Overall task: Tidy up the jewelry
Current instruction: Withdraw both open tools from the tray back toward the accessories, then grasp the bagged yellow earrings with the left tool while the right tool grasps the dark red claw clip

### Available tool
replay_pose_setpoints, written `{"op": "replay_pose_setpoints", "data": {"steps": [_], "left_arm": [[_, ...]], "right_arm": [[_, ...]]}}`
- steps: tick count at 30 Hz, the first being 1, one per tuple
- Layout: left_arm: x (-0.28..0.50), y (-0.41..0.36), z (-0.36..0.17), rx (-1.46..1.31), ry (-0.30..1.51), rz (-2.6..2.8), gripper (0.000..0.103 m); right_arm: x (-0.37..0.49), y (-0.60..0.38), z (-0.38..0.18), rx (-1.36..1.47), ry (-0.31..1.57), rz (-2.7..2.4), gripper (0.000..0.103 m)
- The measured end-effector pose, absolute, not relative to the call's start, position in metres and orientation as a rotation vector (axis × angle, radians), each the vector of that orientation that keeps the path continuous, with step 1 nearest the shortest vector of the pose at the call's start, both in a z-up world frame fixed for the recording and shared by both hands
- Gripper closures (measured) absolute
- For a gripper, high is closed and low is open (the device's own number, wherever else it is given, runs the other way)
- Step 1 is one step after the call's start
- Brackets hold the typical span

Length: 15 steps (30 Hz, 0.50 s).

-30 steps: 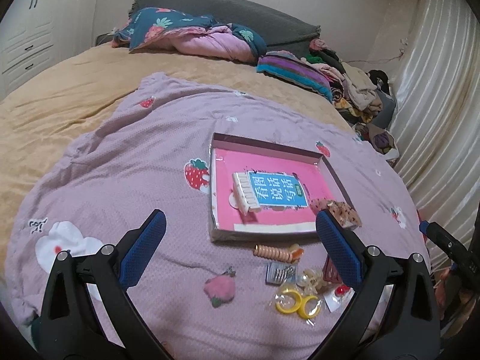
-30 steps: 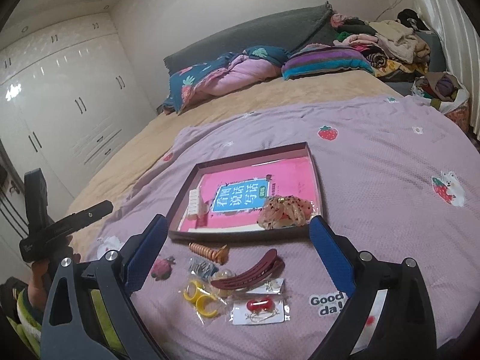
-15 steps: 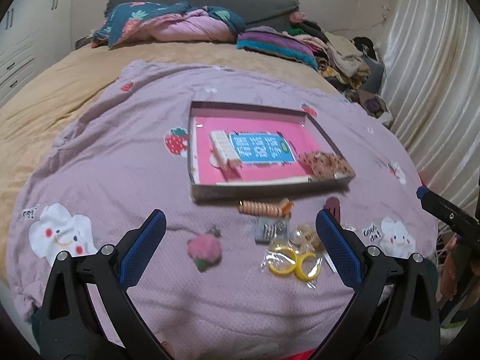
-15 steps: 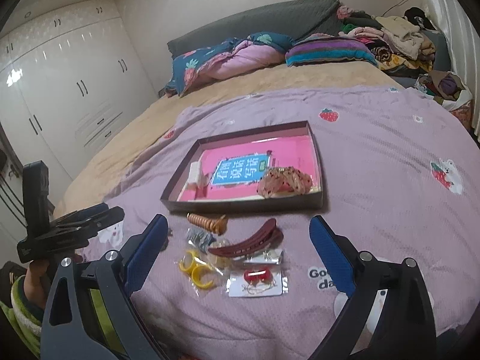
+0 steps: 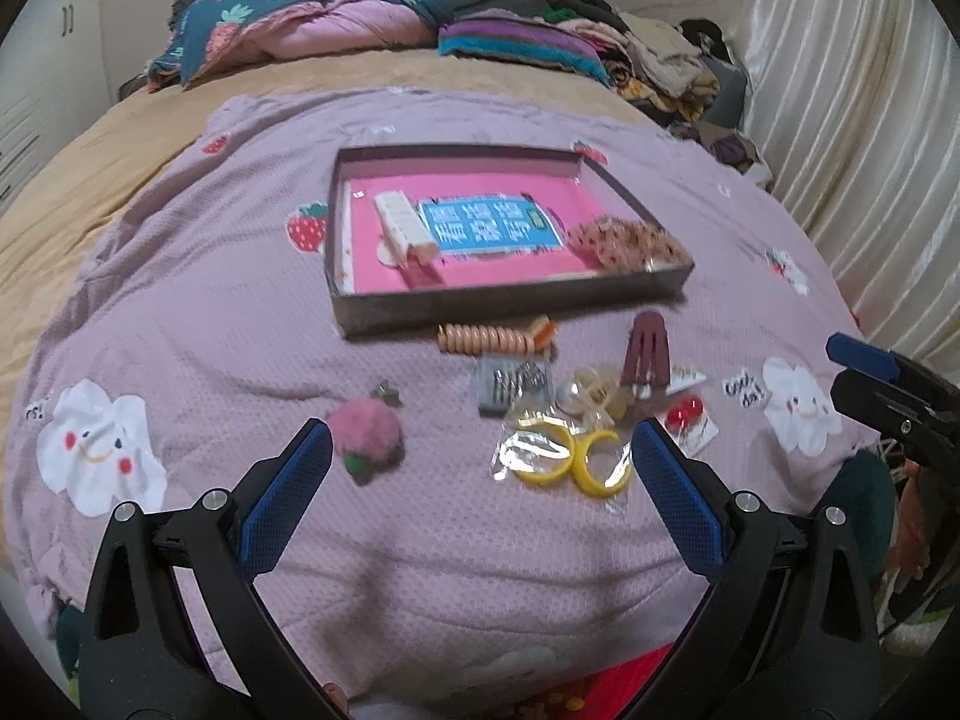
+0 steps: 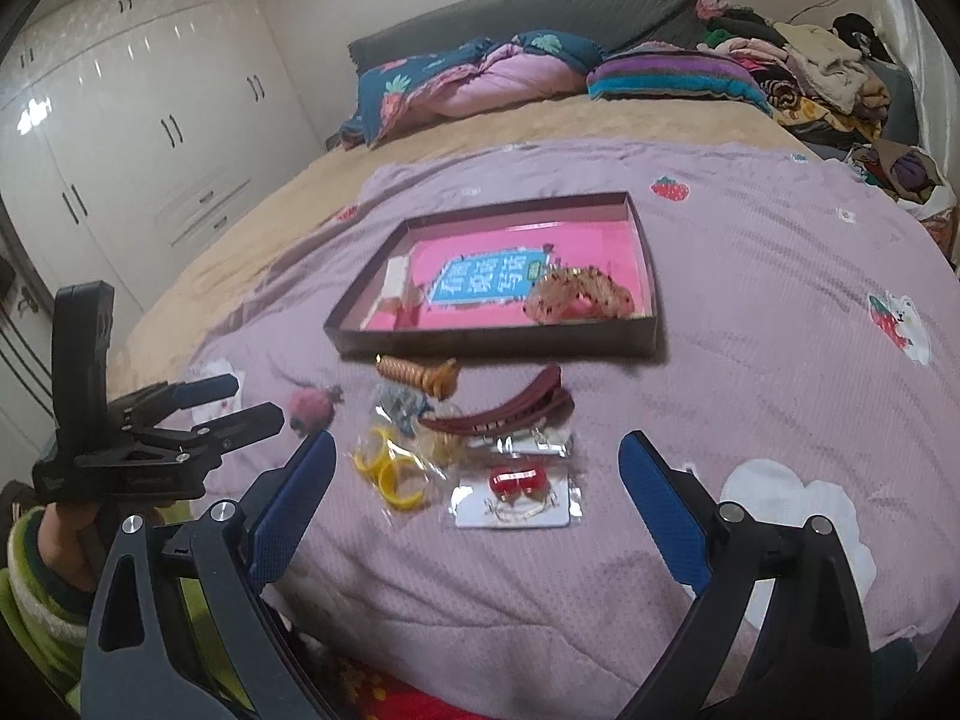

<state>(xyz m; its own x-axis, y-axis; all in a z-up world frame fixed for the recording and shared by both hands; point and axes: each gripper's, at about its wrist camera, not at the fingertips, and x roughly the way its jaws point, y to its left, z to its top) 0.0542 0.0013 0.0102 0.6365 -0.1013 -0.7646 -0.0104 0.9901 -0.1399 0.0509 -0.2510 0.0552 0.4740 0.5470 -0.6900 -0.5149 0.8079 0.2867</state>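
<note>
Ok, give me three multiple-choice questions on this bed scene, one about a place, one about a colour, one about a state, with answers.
1. Where does the dark red plastic hair claw lie?
A. inside the box
B. on the purple blanket in front of the box
C. on the pillows

2. What colour are the two plastic rings in the clear bag?
A. yellow
B. green
C. white

3. How is the right gripper?
A. shut on the rings
B. shut on nothing
C. open, holding nothing

Answers: 1 B, it rests on the purple blanket just outside the shallow dark cardboard box. 2 A, both rings are bright yellow. 3 C, its blue-padded jaws stand wide apart with nothing between them.
</note>
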Motion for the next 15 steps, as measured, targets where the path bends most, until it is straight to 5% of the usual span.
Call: {"op": "replay_pose_setpoints", "data": {"steps": [15], "left_arm": [[0.058,-0.031,-0.031,-0.063,0.956,-0.114,0.01]], "right_arm": [[0.065,-0.259,0.028,0.094,0.95,0.639,0.008]]}}
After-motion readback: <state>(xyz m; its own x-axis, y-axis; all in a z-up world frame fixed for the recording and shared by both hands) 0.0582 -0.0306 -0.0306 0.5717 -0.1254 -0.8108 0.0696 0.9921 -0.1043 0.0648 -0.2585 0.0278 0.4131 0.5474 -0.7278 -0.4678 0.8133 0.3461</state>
